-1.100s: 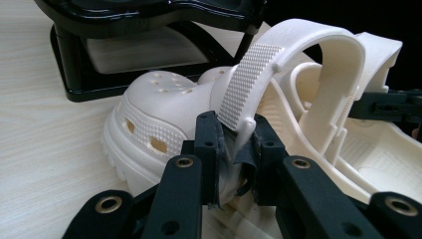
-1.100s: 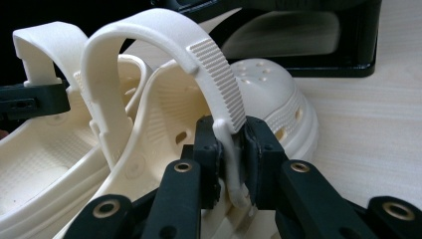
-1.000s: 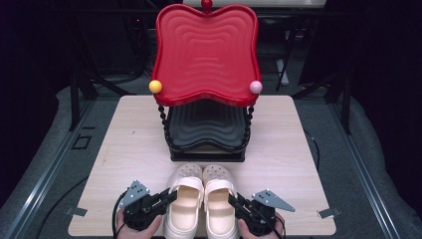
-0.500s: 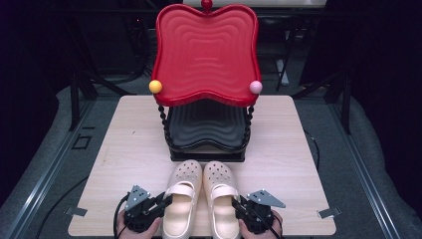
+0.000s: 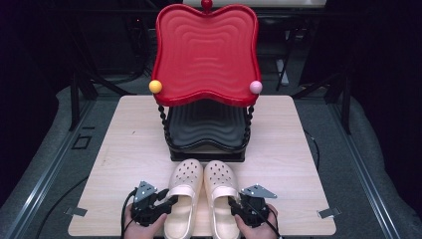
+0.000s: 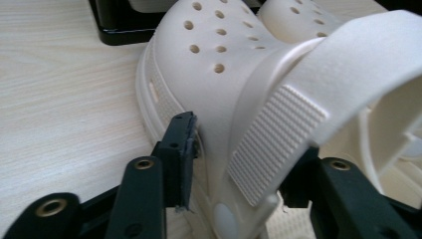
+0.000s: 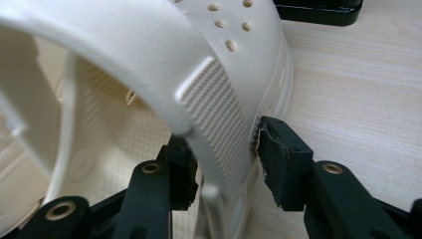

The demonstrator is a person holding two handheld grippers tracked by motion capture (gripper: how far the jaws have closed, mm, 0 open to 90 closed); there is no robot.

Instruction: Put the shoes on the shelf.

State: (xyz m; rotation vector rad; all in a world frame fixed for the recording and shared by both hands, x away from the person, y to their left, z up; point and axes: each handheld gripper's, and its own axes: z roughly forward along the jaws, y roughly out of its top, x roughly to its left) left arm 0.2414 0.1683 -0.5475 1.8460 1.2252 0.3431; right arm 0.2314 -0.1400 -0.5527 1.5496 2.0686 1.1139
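Two cream perforated clogs stand side by side on the wooden table (image 5: 134, 129), toes toward the rack: the left clog (image 5: 185, 186) and the right clog (image 5: 222, 184). My left gripper (image 5: 169, 201) straddles the outer side wall of the left clog (image 6: 219, 64) by the strap pivot. Its jaws have just been opening, and the gripper (image 6: 244, 159) stands open around the wall. My right gripper (image 5: 234, 204) straddles the outer wall of the right clog (image 7: 259, 55). It too has just been opening, and the gripper (image 7: 224, 149) is open, with a gap between its outer pad and the wall.
A two-tier rack stands at the table's middle and back, with a red wavy tray (image 5: 206, 50) on top and a black tray (image 5: 206, 124) below. Its black base (image 5: 206, 155) lies just beyond the clogs' toes. Bare tabletop lies left and right of the rack.
Both grippers have sunk a little with the clogs, which now rest on the table. Both pairs of jaws have spread away from the clog walls.
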